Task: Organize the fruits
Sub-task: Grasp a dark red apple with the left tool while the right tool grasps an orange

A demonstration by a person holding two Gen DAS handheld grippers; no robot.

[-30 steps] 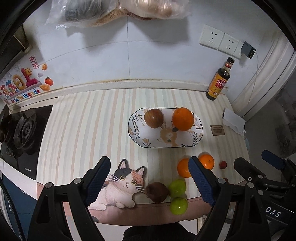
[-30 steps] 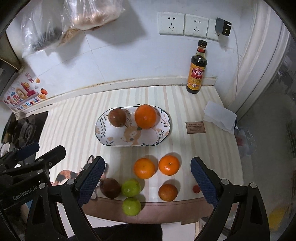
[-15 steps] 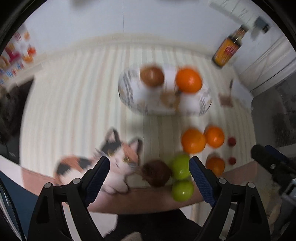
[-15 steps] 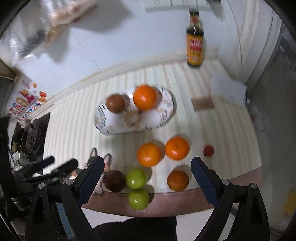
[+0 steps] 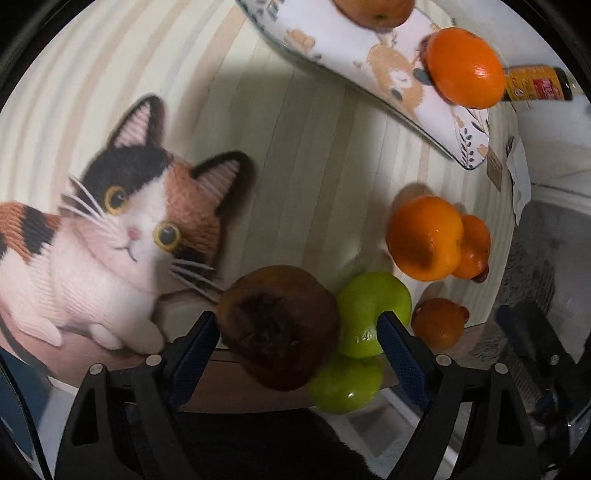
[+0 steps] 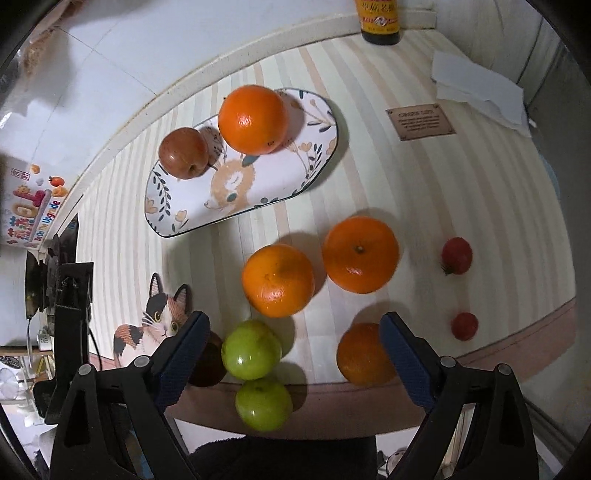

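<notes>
Both tools are dropping toward the bench. Left tool, jaws closing, is straddling the brown fruit beside the cat mat; right tool, closing, is hovering over the green apples.

An oval plate sits at the middle of the tabletop, carrying an apple at its 9 o'clock end and an orange at 12 o'clock. Toward 6 o'clock from the plate lie two oranges side by side. Nearer the front edge lie two green fruits, a tangerine at their 3 o'clock and a cat-shaped mat at 9 o'clock. A bottle stands at the back wall.
</notes>
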